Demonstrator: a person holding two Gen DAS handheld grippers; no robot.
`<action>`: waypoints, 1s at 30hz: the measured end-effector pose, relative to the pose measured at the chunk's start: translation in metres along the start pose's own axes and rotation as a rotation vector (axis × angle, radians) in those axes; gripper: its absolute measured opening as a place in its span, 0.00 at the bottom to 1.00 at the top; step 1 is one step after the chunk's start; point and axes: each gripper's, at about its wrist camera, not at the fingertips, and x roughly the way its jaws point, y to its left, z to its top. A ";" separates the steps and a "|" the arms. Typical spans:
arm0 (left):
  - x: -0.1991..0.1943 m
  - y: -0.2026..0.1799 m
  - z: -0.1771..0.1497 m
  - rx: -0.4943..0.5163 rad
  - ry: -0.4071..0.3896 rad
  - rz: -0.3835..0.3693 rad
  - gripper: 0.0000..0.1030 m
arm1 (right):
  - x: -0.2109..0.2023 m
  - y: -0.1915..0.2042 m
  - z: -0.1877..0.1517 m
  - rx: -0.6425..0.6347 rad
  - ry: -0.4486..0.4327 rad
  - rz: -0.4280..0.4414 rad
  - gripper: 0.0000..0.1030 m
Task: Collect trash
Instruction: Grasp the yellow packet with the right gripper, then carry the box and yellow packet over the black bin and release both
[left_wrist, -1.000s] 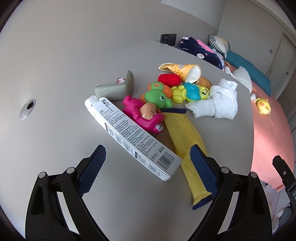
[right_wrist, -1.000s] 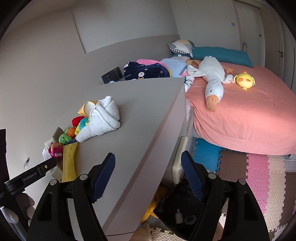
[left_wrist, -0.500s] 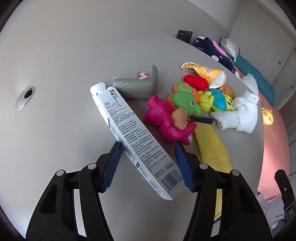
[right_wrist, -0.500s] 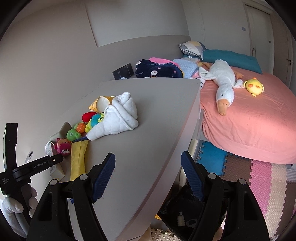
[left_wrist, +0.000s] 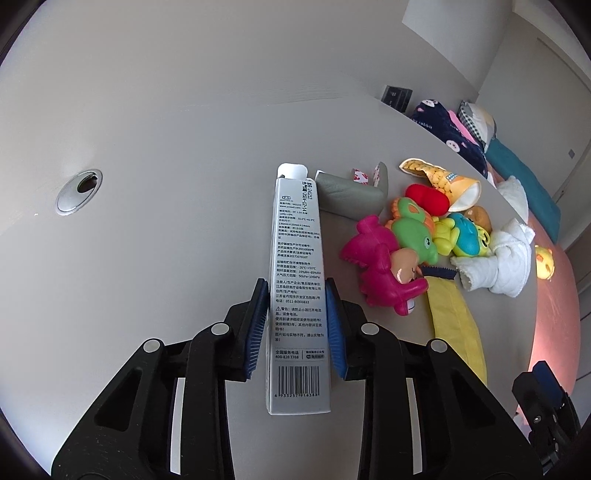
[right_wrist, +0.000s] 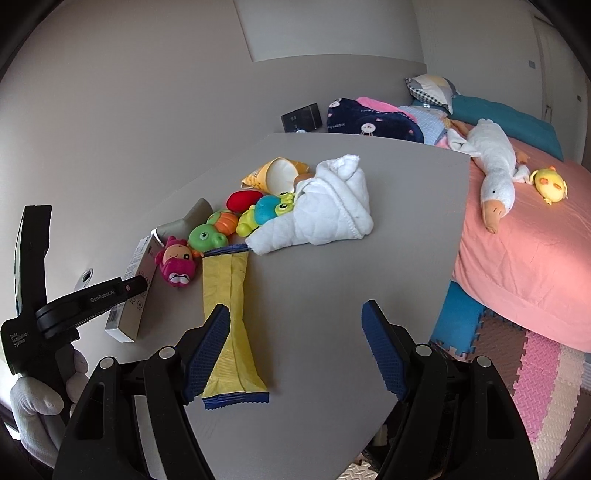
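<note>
1. Left wrist view: left tongs (left_wrist: 297, 325) pinch the long white printed carton (left_wrist: 298, 295) near its barcode end; its far end could swing.
2. Beyond, right: pink rubber toy (left_wrist: 380, 271) may get knocked.
3. Right tongs (right_wrist: 297, 350) gape empty above the grey worktop (right_wrist: 332, 295), the flat yellow wrapper (right_wrist: 229, 317) under their left finger.

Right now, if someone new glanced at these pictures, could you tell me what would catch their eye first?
Most striking is the long white printed carton, clamped between the blue pads of the left gripper over the grey table. To its right lies a bright heap of rubber toys, led by a magenta figure, beside a flat yellow wrapper. The right gripper hovers open, with the wrapper by its left finger.
</note>
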 end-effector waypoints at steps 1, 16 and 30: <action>-0.001 0.001 0.000 -0.001 -0.004 -0.002 0.29 | 0.003 0.004 0.001 -0.010 0.009 0.004 0.72; -0.012 0.002 0.009 -0.004 -0.027 -0.037 0.29 | 0.043 0.047 0.000 -0.141 0.119 -0.010 0.56; -0.030 -0.005 0.006 0.030 -0.057 -0.030 0.29 | 0.025 0.048 0.006 -0.199 0.109 0.085 0.17</action>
